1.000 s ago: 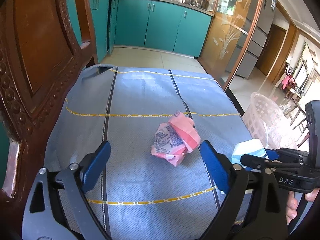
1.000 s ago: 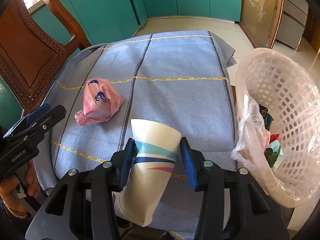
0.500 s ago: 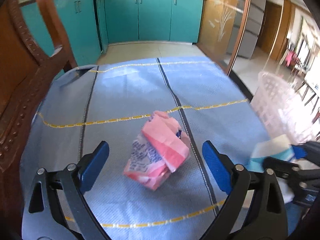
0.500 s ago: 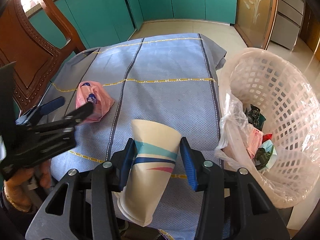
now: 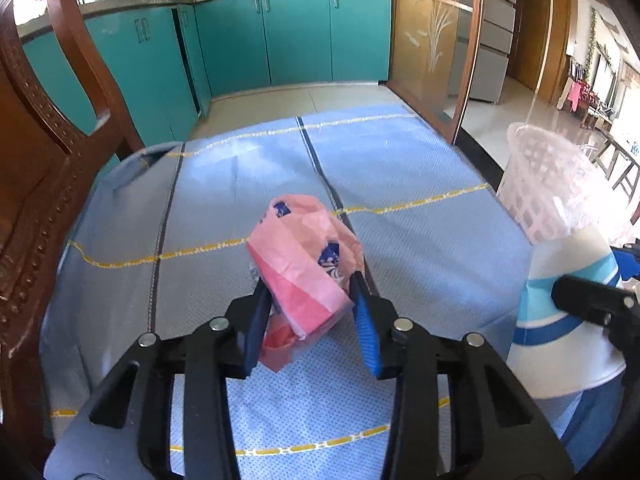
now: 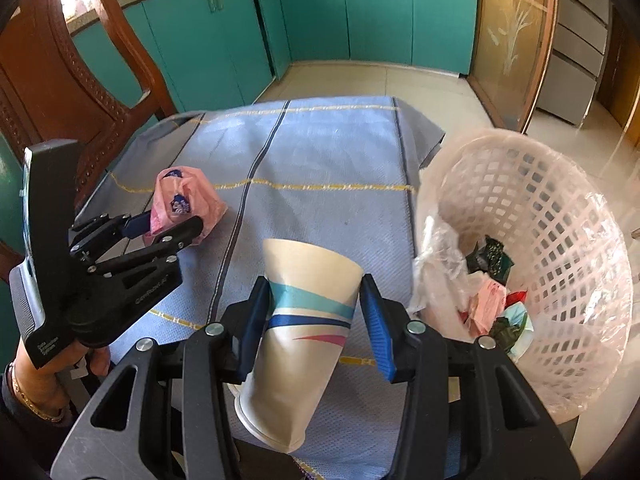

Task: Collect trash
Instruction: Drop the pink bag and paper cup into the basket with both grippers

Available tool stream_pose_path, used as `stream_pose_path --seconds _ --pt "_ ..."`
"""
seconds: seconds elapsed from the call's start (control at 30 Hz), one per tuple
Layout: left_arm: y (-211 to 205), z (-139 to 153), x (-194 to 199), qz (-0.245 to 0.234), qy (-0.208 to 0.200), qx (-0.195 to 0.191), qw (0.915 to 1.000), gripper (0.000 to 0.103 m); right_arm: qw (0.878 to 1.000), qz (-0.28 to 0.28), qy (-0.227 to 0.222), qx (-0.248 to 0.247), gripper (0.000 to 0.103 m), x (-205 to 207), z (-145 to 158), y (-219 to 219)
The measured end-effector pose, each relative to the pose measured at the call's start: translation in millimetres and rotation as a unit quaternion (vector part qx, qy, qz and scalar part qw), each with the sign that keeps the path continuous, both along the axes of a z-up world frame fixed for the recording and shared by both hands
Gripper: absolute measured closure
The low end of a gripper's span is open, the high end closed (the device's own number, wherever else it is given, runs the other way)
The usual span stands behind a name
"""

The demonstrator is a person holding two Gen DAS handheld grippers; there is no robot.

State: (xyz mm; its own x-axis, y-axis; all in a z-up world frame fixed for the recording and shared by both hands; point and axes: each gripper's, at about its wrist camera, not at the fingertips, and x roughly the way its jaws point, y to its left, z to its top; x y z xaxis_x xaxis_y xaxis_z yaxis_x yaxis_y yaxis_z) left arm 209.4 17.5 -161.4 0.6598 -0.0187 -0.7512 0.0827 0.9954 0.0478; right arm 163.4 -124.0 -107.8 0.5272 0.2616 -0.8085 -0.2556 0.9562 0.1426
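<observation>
A crumpled pink plastic bag [image 5: 306, 256] with blue print lies on the blue tablecloth [image 5: 400, 248]. My left gripper [image 5: 310, 312] is shut on the pink bag, its blue pads pressing both sides. The bag [image 6: 182, 204] and the left gripper [image 6: 160, 230] also show in the right wrist view. My right gripper [image 6: 316, 312] is shut on a white paper cup [image 6: 304, 320] with teal and blue stripes, held tilted above the table's near edge. The cup [image 5: 568, 320] shows at the right in the left wrist view.
A pale lattice waste basket [image 6: 560, 240] lined with clear plastic stands right of the table, with several wrappers inside; it also shows in the left wrist view [image 5: 544, 184]. A carved wooden chair [image 5: 44, 160] stands at the left. Teal cabinets [image 5: 280, 32] stand behind.
My left gripper moved forward and closed on the pink bag, which was lying free between the open jaws before. The right gripper kept hold of the cup.
</observation>
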Motion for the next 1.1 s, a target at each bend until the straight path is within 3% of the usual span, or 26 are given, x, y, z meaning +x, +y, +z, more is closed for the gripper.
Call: stream_pose_path --seconds 0.17,0.33,0.5,0.7,0.8,0.87,1.0,1.1 --pt "-13.9 27.8 -5.9 -0.016 -0.025 -0.018 0.9994 0.063 0.998 -0.042 -0.047 0.01 0.056 -3.6 29.1 -43.0" --pt "-47.5 66.9 -6.3 -0.065 -0.056 -0.066 0.9941 0.063 0.988 -0.123 -0.089 0.009 0.056 -10.4 56.0 -116.0" --pt "-101.1 84.3 6.3 -0.128 -0.06 -0.103 0.9846 0.063 0.979 -0.183 -0.09 0.002 0.056 -20.5 52.4 -171.0" --pt "-178.4 77.9 17.7 -0.205 -0.044 -0.112 0.9713 0.062 0.973 -0.218 -0.072 0.005 0.056 -23.7 35.7 -212.9" --pt "-202.5 71.7 19.9 -0.217 -0.037 -0.109 0.9694 0.054 0.972 -0.224 -0.071 0.003 0.056 -16.1 33.1 -220.5" --pt "-206.5 71.1 18.8 -0.213 -0.036 -0.115 0.9697 0.036 0.972 -0.223 -0.071 0.0 0.056 -8.2 31.3 -222.0" --pt "-193.6 77.6 15.1 -0.188 -0.052 -0.116 0.974 0.023 0.974 -0.217 -0.07 0.002 0.055 1.1 28.1 -220.2" --pt "-170.5 87.4 8.2 -0.159 -0.068 -0.115 0.9782 0.016 0.976 -0.207 -0.073 0.002 0.04 -1.3 27.2 -213.0"
